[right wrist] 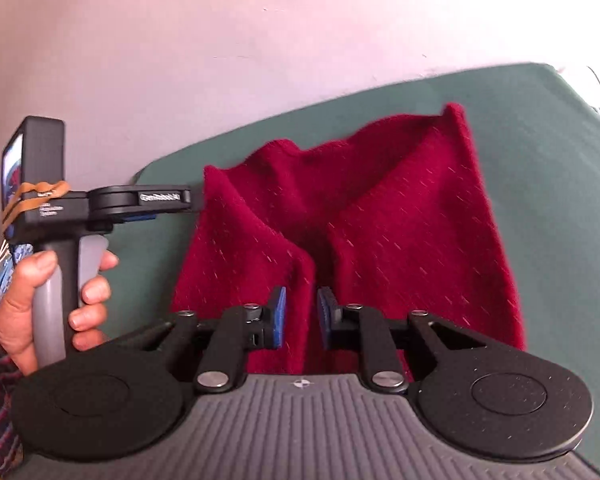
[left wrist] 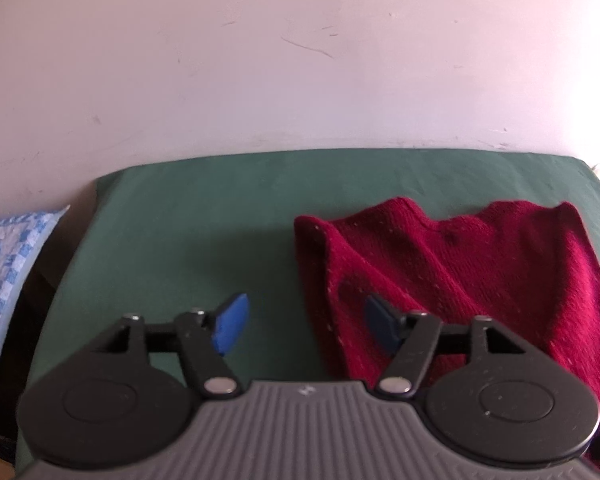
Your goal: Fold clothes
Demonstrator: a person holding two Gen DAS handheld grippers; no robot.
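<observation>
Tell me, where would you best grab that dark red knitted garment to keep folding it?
Probably the raised fold of the dark red knitted garment just ahead of the right tongs, approached from the near edge: it stands up as a ridge, while the rest lies flatter on the green sheet.

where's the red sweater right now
The red sweater lies bunched on the green sheet, right of centre in the left wrist view. In the right wrist view it fills the middle, just beyond the right gripper.
</observation>
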